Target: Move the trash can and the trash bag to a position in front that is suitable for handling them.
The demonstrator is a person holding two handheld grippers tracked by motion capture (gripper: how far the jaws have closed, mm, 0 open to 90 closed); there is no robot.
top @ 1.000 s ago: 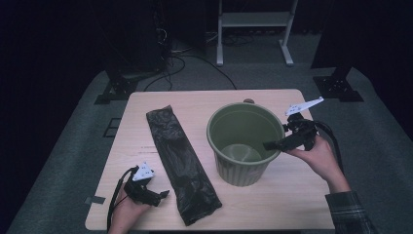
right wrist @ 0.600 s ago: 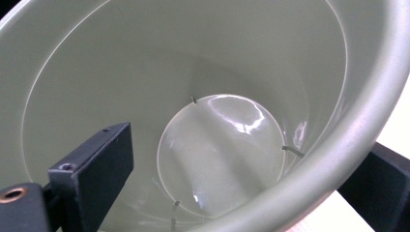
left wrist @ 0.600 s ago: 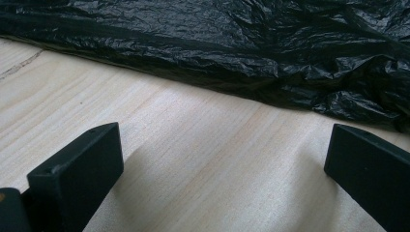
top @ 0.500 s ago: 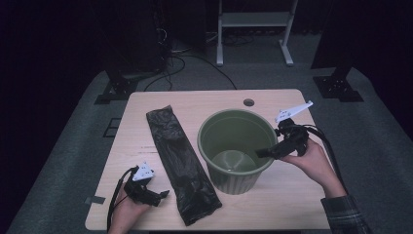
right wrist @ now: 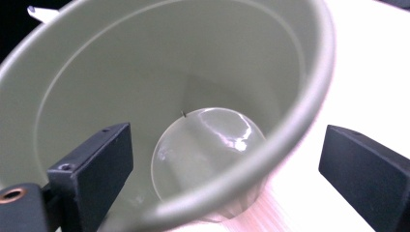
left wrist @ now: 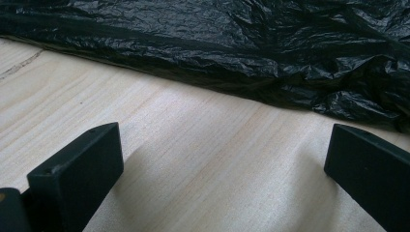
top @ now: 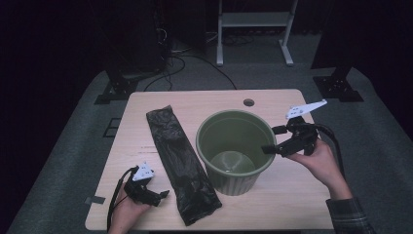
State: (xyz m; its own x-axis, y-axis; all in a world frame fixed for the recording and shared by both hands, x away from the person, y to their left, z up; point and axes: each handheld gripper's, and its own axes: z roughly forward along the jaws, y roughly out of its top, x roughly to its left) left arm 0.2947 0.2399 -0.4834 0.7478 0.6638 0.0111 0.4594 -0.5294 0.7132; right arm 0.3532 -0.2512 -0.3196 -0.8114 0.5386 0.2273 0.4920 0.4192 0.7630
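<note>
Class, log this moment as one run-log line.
right hand-held gripper: open, straddling green bin rim | left hand-held gripper: open, beside black bag | bin: upright

The bin is a plain sage green inside and out, with a glossy, paler floor. The bag is black and crinkled, with dull grey highlights. The bench is pale wood with fine straight grain. Both grippers are black, each carrying a white plate. The floor is grey carpet.
</note>
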